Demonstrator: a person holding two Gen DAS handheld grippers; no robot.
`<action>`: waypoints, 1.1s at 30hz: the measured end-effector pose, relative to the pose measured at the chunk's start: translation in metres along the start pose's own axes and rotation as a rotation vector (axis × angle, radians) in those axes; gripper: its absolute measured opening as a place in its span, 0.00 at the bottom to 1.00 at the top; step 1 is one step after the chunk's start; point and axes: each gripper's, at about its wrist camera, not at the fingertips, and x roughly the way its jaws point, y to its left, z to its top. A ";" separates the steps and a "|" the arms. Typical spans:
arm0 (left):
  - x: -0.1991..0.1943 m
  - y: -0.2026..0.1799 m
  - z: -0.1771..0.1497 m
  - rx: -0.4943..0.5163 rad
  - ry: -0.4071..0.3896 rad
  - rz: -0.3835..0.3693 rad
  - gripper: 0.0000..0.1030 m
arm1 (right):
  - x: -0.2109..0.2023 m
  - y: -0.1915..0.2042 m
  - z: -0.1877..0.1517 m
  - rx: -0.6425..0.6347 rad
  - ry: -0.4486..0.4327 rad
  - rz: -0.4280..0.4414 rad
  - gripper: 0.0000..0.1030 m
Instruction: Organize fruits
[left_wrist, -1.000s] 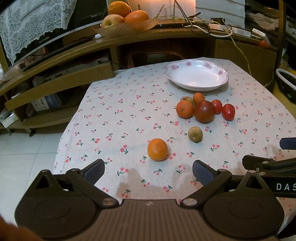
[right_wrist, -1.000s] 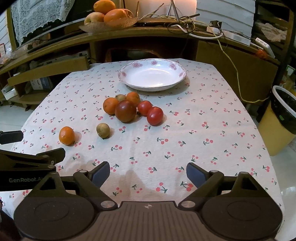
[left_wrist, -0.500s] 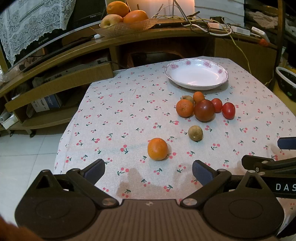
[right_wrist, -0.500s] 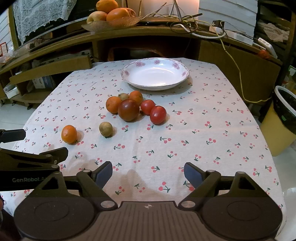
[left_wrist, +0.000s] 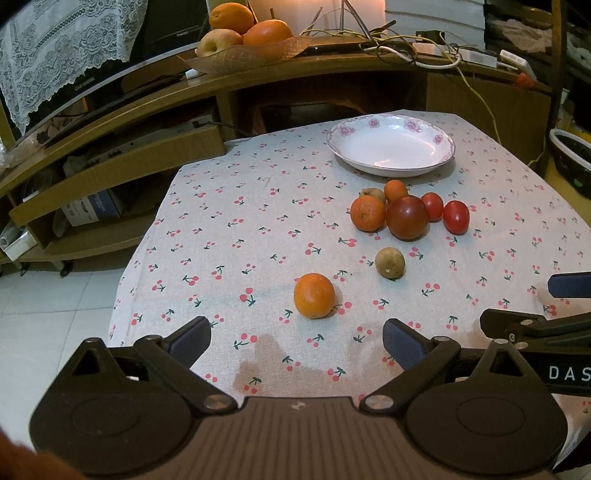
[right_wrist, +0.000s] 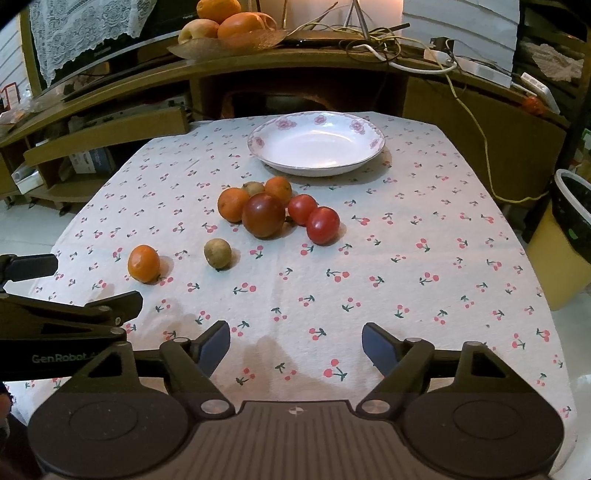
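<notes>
Both tools wide, empty — three oranges (right_wrist: 143, 263), two tomatoes (right_wrist: 322, 225), one plate (right_wrist: 373, 148).

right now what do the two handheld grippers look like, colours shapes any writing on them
Both are matte black plastic. The left gripper and right gripper each have two angled linkage arms with silver pivot screws, round disc-shaped housings at the base, a ribbed brownish centre plate, and dark blue finger pads. White lettering shows on their sides: "GenRobot" on the left one, "DAS" on the right one. No cables or sleeves visible.
</notes>
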 end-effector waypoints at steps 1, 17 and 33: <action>0.000 0.001 -0.002 0.000 0.000 -0.003 0.99 | 0.000 0.000 0.000 -0.001 0.001 0.002 0.77; 0.014 0.005 0.011 0.021 0.010 0.015 0.96 | 0.021 0.006 0.014 -0.032 0.029 0.066 0.67; 0.027 0.024 0.027 0.020 0.011 0.042 0.95 | 0.050 0.019 0.045 -0.099 0.020 0.174 0.58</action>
